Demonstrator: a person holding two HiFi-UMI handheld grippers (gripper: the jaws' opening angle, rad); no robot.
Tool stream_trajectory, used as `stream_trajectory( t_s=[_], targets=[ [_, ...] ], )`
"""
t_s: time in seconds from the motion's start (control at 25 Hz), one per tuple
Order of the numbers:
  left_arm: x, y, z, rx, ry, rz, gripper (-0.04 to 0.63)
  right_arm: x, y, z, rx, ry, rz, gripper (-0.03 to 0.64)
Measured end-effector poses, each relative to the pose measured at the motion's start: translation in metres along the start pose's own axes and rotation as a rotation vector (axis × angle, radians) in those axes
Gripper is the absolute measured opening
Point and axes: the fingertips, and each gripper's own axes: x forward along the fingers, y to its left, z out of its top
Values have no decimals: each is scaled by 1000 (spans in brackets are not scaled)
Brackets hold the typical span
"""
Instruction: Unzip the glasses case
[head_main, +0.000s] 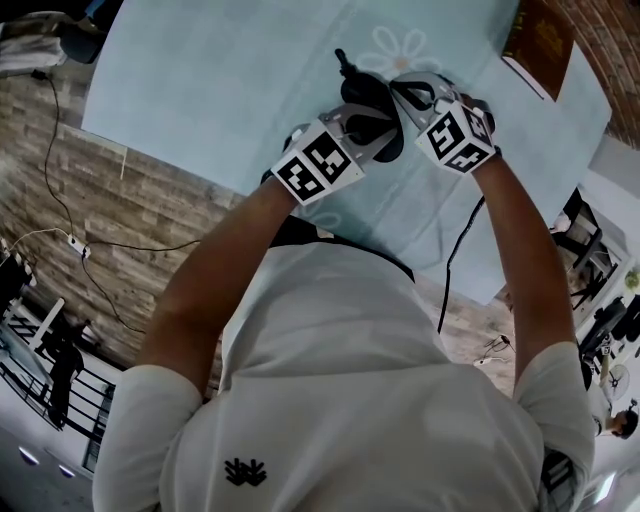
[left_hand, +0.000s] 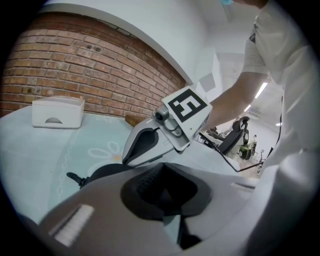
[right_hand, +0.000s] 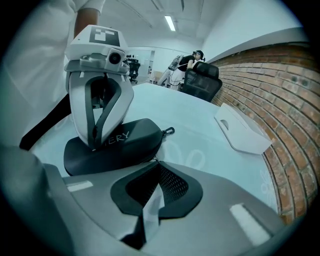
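- Glasses case (right_hand: 120, 145): black hard shell, closed, with pale lettering on its lid. We recorded it lying flat on the desk (head_main: 200, 70), directly under both claws.
- Loop (right_hand: 170, 131): small and black, at the end of the case that pointed away from us.
- Left claw (right_hand: 95, 142): we held it upright over the case. Its jaws were clenched together with nothing between them, and the tips were pressing on the lid just beside the lettering.
- Right claw (right_hand: 156, 165): we held it low against the long side of the case. Its jaws were clenched on the zipper pull (right_hand: 154, 160), a small metal piece at the seam, and only a thin sliver of desk showed between the pads.
- Marker cubes: one on the left claw (head_main: 318, 165) and one on the right (head_main: 458, 135), both black-and-white and facing up towards us.
- Desk cover: pale blue-green, with a white flower print (head_main: 400, 45) beyond the case.
- White box (left_hand: 57, 111): stood on the desk by the brick wall (left_hand: 75, 60), well apart from the case.
- Brown book-like item (head_main: 540, 35): lay near a far corner of the desk. We could not make out any more detail.
- Black cable (head_main: 455, 260): ran from the right claw across the desk and over its near edge.
- Office chair (right_hand: 202, 82): dark, standing past the far end of the desk.
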Motion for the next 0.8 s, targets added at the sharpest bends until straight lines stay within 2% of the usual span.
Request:
stream_trajectory(
  t_s=[0.32, 0.48, 0.6, 0.8],
  targets=[
    [-1, 0, 0, -15, -7, -18, 51, 7, -10, 10, -63, 14, 35, 0],
    [0, -1, -1, -18, -9, -27, 51, 5, -41, 16, -15, 2, -5, -3],
    [-1, -2, -1, -17, -11, -32, 51, 2, -55, 20, -49, 21, -3, -3],
    [-1, -1, 0, -18, -16, -34, 51, 4, -48, 20, -93, 35, 19, -3]
  ],
)
